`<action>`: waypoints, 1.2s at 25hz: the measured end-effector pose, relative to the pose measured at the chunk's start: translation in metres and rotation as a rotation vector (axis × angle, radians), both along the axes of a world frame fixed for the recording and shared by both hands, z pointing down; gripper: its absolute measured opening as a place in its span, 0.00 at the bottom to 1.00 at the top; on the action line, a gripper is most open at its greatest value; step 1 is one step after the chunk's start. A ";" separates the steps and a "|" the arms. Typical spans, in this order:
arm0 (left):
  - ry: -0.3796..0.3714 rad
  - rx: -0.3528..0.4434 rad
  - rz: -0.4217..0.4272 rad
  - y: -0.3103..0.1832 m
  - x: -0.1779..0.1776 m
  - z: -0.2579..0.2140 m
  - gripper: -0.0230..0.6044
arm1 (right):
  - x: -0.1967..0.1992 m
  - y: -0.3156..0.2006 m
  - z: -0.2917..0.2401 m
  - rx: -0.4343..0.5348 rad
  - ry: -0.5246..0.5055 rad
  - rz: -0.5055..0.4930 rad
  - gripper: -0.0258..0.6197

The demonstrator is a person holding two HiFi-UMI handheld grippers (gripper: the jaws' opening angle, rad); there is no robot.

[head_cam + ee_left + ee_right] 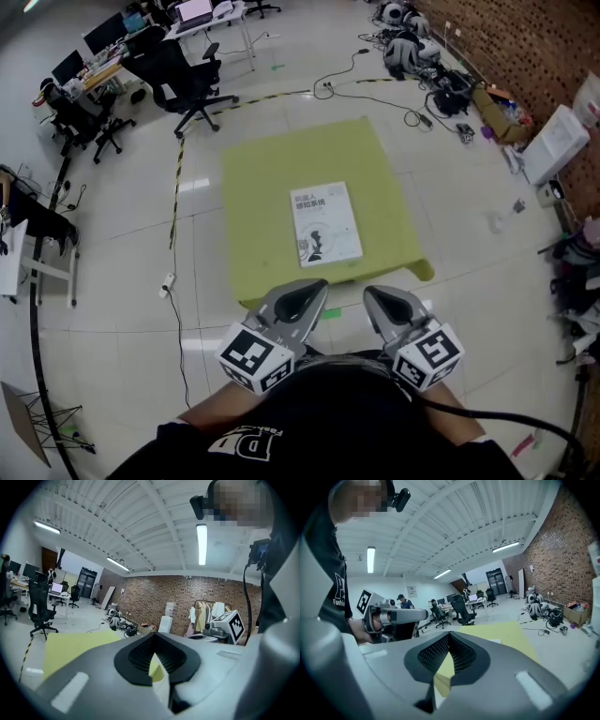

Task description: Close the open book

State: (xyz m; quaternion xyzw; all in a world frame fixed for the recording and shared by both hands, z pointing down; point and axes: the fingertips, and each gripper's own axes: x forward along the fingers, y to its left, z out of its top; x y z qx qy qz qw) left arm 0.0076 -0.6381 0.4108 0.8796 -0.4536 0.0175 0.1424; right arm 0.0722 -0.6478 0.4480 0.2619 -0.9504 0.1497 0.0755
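The book (325, 223) lies flat at the middle of the head view with its white cover facing up and no pages showing, so it is already closed. Dark print runs along the top of the cover and a small dark figure sits lower down. It rests on the yellow-green tabletop (262, 187), a little right of the tabletop's centre and nearer its lower edge, its long side running up the frame with a slight tilt.

Nothing touches the book. Both grippers sit well apart from it at the bottom of the frame, below the tabletop's lower edge and close to the person's dark shirt. The left gripper (302, 300) is at lower centre-left, its marker cube (255, 358) beneath it. The right gripper (386, 304) is just beside it at lower centre-right.

In the left gripper view, the left gripper (157, 657) has its dark ribbed pads (140, 653) meeting at the tips. Only a sliver of tabletop colour shows through the gap behind them, and nothing is held. In the right gripper view, the right gripper (447, 657) is likewise closed tip to tip and empty.

Around the tabletop is a pale tiled floor (122, 281). Black office chairs (187, 80) stand at upper left, cables (347, 75) trail across the top, and a brick wall (525, 47) fills the upper right.
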 end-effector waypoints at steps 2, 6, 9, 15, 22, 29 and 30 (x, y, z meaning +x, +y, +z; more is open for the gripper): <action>-0.005 -0.006 0.018 -0.010 -0.014 0.001 0.05 | -0.016 -0.012 -0.001 0.001 0.004 0.009 0.05; -0.025 -0.015 0.060 -0.028 -0.037 0.006 0.05 | -0.039 -0.028 -0.004 0.008 0.018 0.041 0.05; -0.021 -0.035 0.105 -0.038 -0.048 0.015 0.05 | -0.052 -0.038 0.001 0.009 0.030 0.068 0.05; -0.005 -0.072 0.169 -0.046 -0.054 0.028 0.05 | -0.061 -0.043 0.007 -0.016 0.057 0.108 0.05; -0.001 -0.072 0.130 -0.071 -0.055 0.030 0.05 | -0.058 -0.069 0.010 -0.020 0.071 0.072 0.05; -0.028 -0.041 0.042 -0.092 -0.040 0.025 0.05 | -0.039 -0.098 -0.001 0.004 0.060 0.011 0.05; -0.040 -0.041 0.033 -0.094 -0.037 0.027 0.05 | -0.036 -0.102 -0.001 0.004 0.057 0.003 0.05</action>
